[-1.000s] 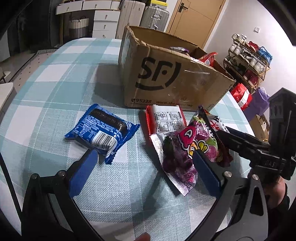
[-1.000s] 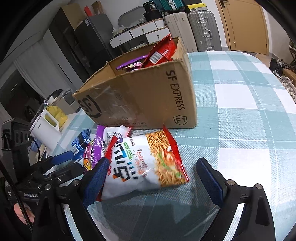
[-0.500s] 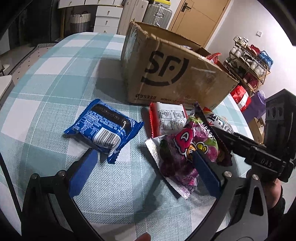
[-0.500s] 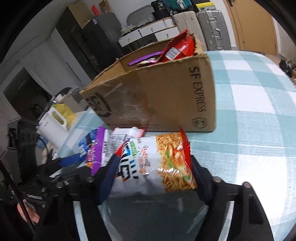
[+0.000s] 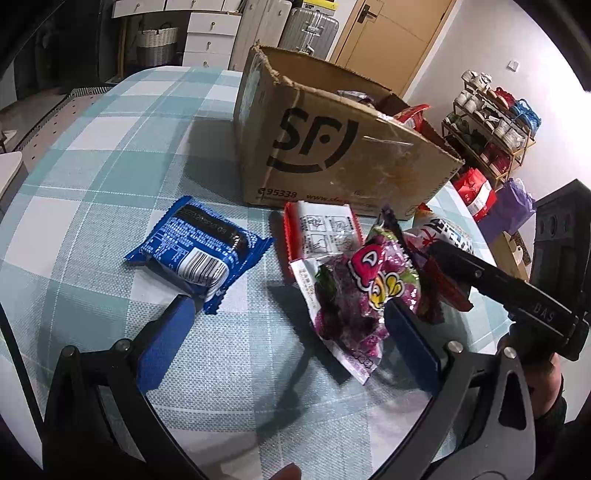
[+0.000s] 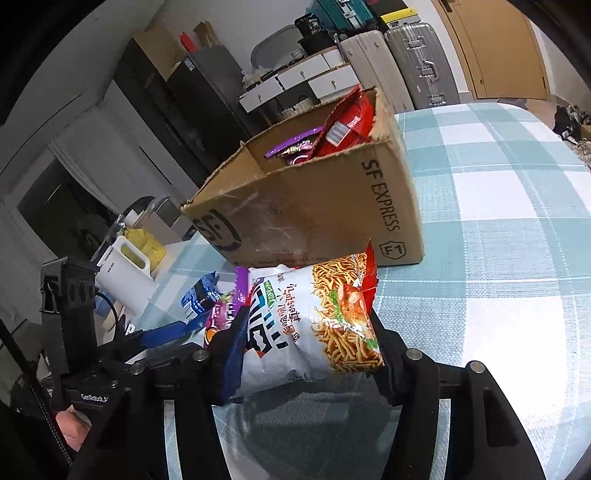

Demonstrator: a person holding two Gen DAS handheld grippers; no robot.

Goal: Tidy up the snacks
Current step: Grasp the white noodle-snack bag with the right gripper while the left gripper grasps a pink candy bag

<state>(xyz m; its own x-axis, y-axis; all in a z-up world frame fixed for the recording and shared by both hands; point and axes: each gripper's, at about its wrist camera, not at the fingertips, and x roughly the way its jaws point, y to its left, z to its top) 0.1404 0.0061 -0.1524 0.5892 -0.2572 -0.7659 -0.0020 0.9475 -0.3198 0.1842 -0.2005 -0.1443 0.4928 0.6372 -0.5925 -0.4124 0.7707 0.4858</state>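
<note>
My right gripper (image 6: pixel 306 332) has its jaws closing, and the pads press both sides of a white and red noodle snack bag (image 6: pixel 314 325), which bulges between them. An open SF cardboard box (image 6: pixel 314 214) with several snack packs inside stands just beyond it. My left gripper (image 5: pixel 286 306) hovers open over the checked tablecloth. A blue biscuit packet (image 5: pixel 199 254) lies by its left fingertip and a purple candy bag (image 5: pixel 358 295) by its right. A red and white packet (image 5: pixel 325 229) lies in front of the box (image 5: pixel 332 158). The right gripper's finger (image 5: pixel 480 273) reaches in from the right.
The teal checked table (image 6: pixel 498 229) stretches away to the right of the box. A white jug (image 6: pixel 122 269) stands off the table's left side. Suitcases (image 5: pixel 310 22) and a drawer unit line the far wall, and a shoe rack (image 5: pixel 491 122) stands at the right.
The right gripper's jaws came together from wide apart onto the noodle snack bag, which now bulges and stands tilted up. The left gripper has stayed open in place.
</note>
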